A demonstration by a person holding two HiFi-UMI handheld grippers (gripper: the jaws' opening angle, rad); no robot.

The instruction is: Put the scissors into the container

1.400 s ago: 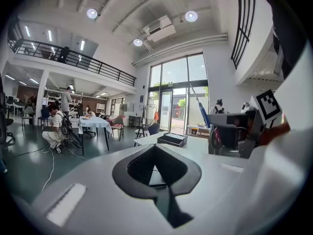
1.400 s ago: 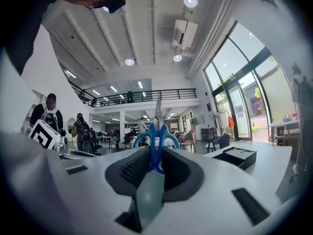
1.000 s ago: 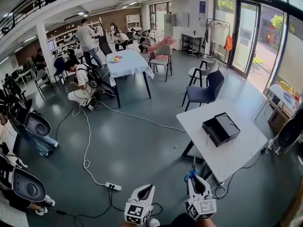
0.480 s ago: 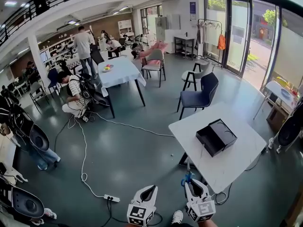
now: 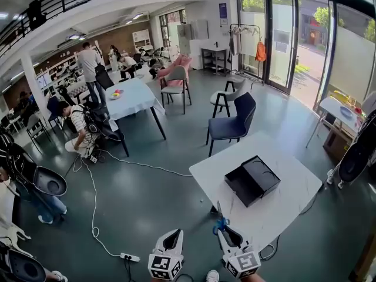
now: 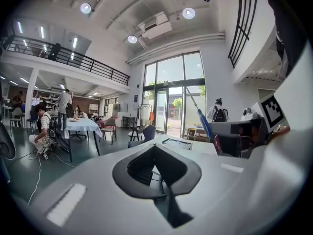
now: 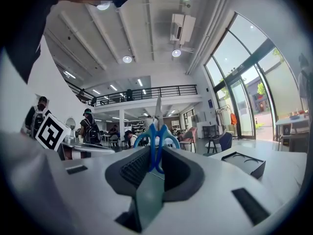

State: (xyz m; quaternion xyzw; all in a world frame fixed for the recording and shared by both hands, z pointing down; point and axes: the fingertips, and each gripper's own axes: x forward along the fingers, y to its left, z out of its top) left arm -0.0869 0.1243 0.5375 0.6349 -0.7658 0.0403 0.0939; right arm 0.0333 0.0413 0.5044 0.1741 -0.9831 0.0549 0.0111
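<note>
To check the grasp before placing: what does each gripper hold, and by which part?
Right gripper holds the scissors by the blue handles, blades up. Left gripper holds nothing.

Head view: we look steeply down from above — table [image 5: 288, 204] at right.
Left gripper view: low, level, toward the table's edge.
Right gripper view: likewise — all share the container [image 5: 252, 181].
</note>
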